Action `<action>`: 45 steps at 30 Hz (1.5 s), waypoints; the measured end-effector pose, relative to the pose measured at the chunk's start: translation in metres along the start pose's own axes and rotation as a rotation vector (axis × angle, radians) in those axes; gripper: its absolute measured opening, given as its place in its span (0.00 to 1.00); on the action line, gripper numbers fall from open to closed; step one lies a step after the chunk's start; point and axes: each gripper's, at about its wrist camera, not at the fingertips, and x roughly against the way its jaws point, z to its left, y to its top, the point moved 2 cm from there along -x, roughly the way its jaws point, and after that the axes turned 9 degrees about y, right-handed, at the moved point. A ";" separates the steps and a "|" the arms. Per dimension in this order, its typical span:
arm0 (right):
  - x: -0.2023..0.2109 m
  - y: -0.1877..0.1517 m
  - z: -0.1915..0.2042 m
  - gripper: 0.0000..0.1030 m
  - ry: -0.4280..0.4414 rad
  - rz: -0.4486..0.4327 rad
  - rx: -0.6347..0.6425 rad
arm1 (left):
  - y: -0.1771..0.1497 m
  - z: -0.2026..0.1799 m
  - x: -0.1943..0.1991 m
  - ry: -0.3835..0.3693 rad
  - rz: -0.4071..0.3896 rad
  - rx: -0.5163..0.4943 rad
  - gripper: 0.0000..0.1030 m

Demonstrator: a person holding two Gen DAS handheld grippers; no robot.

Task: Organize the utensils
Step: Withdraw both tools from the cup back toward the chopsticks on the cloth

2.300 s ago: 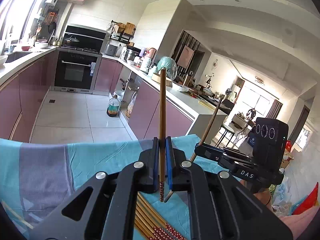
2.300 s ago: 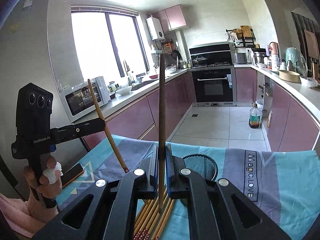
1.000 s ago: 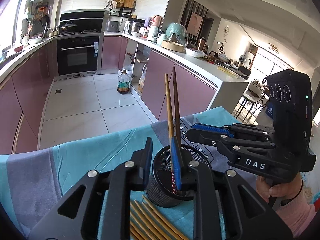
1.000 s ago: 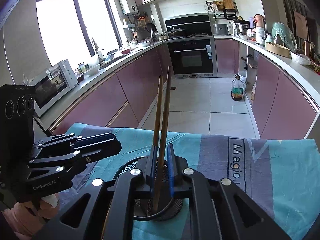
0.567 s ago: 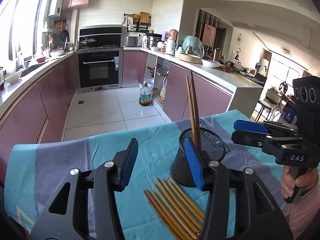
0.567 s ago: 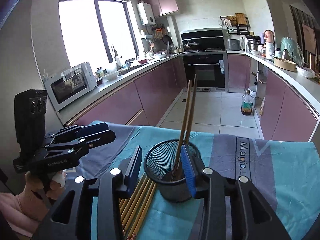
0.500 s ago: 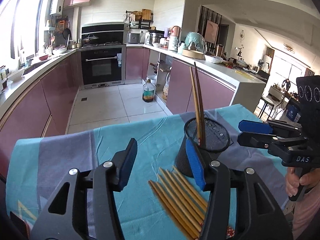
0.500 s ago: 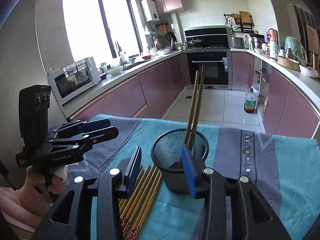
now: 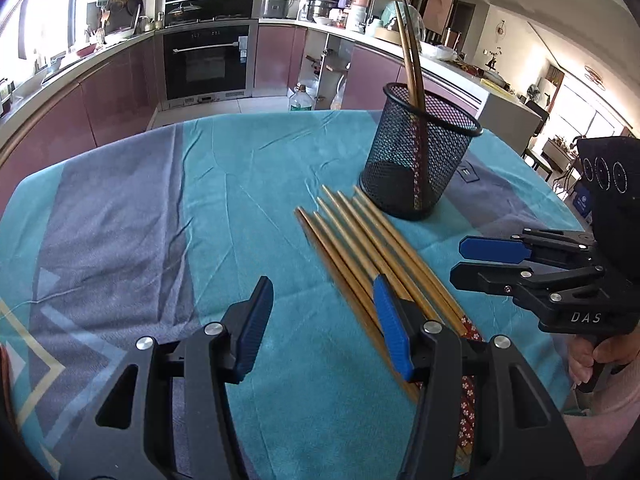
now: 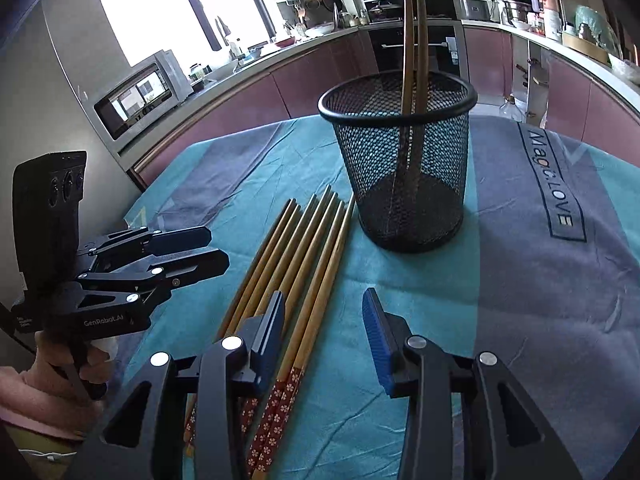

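Left gripper (image 9: 322,322) gapes empty, loose chopsticks (image 9: 372,248) under its right finger; right gripper (image 10: 326,334) likewise released above them; mesh holder (image 10: 404,160) ahead holds two chopsticks (image 10: 412,40).

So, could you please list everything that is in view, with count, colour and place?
Mesh holder: one, black, upright on the cloth, beyond the loose chopsticks.
Chopsticks in holder: two, brown, standing inside, leaning on the rim.
Loose chopsticks: about six, tan with red flowered ends, side by side on the cloth.
Tablecloth: one, teal and grey-blue, covering the table.
Kitchen behind: mauve cabinets, black oven, microwave.
Left gripper: black, blue pads, open, empty.
Right gripper: black, blue pads, open, empty, over the chopstick ends.
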 end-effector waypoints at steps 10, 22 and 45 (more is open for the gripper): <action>-0.010 -0.015 0.005 0.35 -0.054 0.020 0.009 | -0.018 -0.011 -0.008 0.007 0.030 -0.001 0.50; -0.014 -0.014 0.008 0.33 -0.104 0.025 0.034 | -0.017 -0.018 -0.014 0.048 0.050 -0.034 0.50; -0.027 -0.006 0.013 0.29 -0.190 0.050 0.094 | -0.014 -0.018 -0.021 0.070 0.064 -0.071 0.38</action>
